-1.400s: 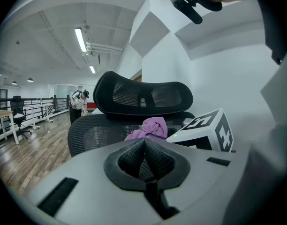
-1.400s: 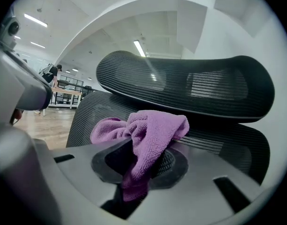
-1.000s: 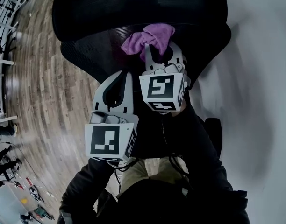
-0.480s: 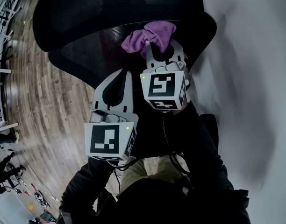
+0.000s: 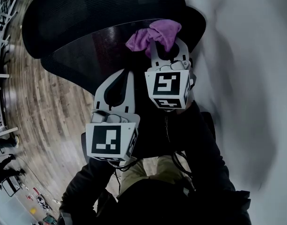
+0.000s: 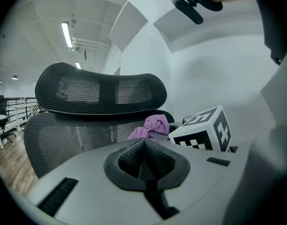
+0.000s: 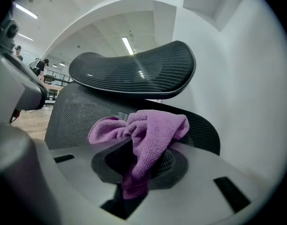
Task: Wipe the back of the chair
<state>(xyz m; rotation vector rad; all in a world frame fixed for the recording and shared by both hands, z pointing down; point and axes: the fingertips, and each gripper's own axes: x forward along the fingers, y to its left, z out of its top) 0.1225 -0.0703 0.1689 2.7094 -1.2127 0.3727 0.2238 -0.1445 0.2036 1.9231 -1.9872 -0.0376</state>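
Right gripper (image 5: pixel 165 50) clamped on purple cloth (image 5: pixel 152 35), cloth against the chair back (image 5: pixel 82 50) under the headrest (image 7: pixel 134 71), both nudged slightly up and right from a second earlier, left gripper (image 5: pixel 117 81) pinched closed on nothing, unmoved, just beside.

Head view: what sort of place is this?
Probably an open-plan office: a mesh chair with a headrest, wood floor, and strip lights on a high ceiling.

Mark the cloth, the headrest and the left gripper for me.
cloth (image 7: pixel 153 132), right gripper view, bunched fold above the jaws.
headrest (image 6: pixel 101 90), left gripper view, middle of its mesh.
left gripper (image 5: pixel 125 75), head view, between its closed fingertips.
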